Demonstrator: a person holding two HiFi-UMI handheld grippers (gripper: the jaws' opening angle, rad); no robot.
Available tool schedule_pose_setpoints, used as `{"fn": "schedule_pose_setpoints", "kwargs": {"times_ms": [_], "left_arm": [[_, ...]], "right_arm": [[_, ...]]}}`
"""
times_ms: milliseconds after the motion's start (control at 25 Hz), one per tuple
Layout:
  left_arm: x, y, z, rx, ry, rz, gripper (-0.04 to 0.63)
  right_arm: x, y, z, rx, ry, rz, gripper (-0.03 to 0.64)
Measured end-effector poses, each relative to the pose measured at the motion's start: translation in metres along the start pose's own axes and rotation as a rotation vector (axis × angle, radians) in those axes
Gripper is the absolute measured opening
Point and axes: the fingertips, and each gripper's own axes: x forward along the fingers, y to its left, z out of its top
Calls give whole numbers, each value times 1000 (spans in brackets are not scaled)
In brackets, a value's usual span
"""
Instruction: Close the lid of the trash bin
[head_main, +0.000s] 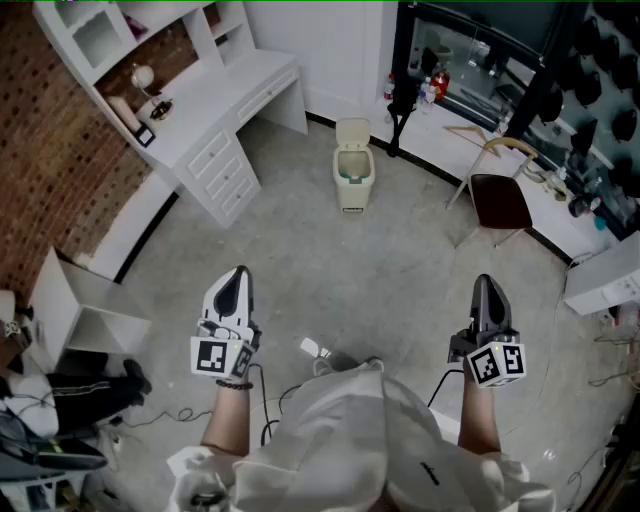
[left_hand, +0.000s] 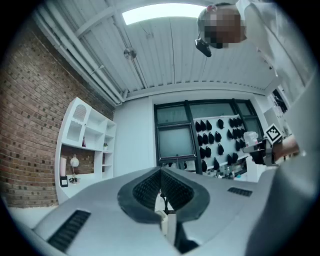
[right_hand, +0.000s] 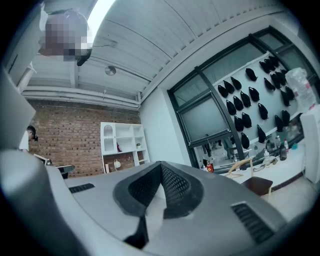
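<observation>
A small cream trash bin (head_main: 352, 178) stands on the grey floor far ahead, its lid (head_main: 352, 131) tipped up and open. My left gripper (head_main: 238, 275) is held low at the left, well short of the bin, jaws shut and empty. My right gripper (head_main: 487, 283) is at the right, also shut with nothing in it. In the left gripper view a sliver of the bin (left_hand: 161, 224) shows below the closed left gripper (left_hand: 161, 172). The right gripper (right_hand: 160, 167) in its own view has its dark pads pressed together; the bin is not seen there.
A white desk with drawers (head_main: 215, 110) and shelves stands at the left against a brick wall. A dark-seated chair (head_main: 497, 195) stands right of the bin, by a counter (head_main: 480, 120). Cables and an open white box (head_main: 80, 315) lie at the near left.
</observation>
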Motion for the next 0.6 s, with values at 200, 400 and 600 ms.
{"fn": "schedule_pose_setpoints", "kwargs": {"times_ms": [200, 400, 600], "left_arm": [[-1, 3, 4, -2, -5, -4, 26], [-1, 8, 4, -8, -7, -14, 26], [-1, 11, 3, -19, -8, -27, 26]], "right_arm": [[1, 7, 1, 0, 2, 0, 17], [2, 13, -1, 0, 8, -6, 17], [1, 17, -6, 8, 9, -17, 17]]}}
